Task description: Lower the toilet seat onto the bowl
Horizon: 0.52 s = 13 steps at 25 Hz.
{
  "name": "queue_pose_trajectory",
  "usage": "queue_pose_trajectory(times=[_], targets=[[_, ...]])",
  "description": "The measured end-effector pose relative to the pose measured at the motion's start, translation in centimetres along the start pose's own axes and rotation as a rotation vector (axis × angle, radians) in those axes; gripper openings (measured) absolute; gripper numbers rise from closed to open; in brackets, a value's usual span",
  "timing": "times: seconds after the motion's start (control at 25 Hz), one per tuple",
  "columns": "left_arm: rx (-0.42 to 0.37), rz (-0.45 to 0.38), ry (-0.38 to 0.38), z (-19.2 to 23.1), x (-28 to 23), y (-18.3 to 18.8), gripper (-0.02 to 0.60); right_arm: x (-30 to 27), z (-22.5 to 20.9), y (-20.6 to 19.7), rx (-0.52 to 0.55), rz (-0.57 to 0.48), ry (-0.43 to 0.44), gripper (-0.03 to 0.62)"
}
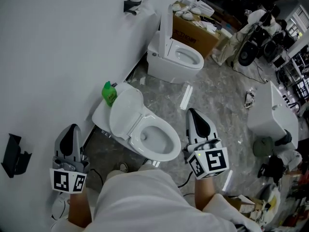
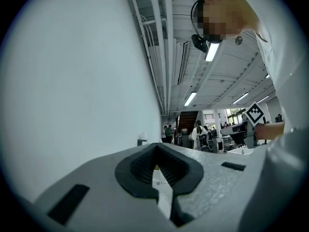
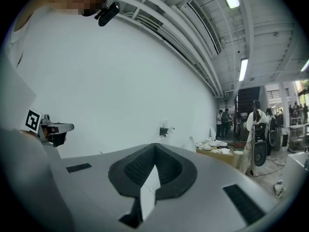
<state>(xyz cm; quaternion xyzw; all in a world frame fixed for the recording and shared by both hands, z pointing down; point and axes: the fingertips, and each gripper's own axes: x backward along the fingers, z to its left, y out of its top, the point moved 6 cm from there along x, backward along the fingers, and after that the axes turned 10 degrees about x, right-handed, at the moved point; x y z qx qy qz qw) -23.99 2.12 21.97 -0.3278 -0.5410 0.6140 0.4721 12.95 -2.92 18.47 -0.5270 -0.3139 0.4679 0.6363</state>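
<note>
Seat (image 1: 126, 111) is raised at back of bowl (image 1: 166, 150), leaning twd wall; R gripper (image 1: 194, 115) just right of bowl, L gripper (image 1: 72, 130) left of it, approx equally near; both jaws closed, empty.

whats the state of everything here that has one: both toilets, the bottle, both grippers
near toilet seat: raised, leaning back towards the tank
near bowl: uncovered
far toilet: lid up, bowl uncovered
green bottle: standing on the near toilet's tank
left gripper: jaws together, empty
right gripper: jaws together, empty
</note>
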Motion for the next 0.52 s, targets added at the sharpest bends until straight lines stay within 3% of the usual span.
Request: queue_pose_trajectory(times=[0.52], targets=[[0.008, 0.001, 0.030, 1.7, 3.6, 0.0, 0.000, 0.1, 3.7, 0.5, 0.010, -0.006, 0.038, -0.003]])
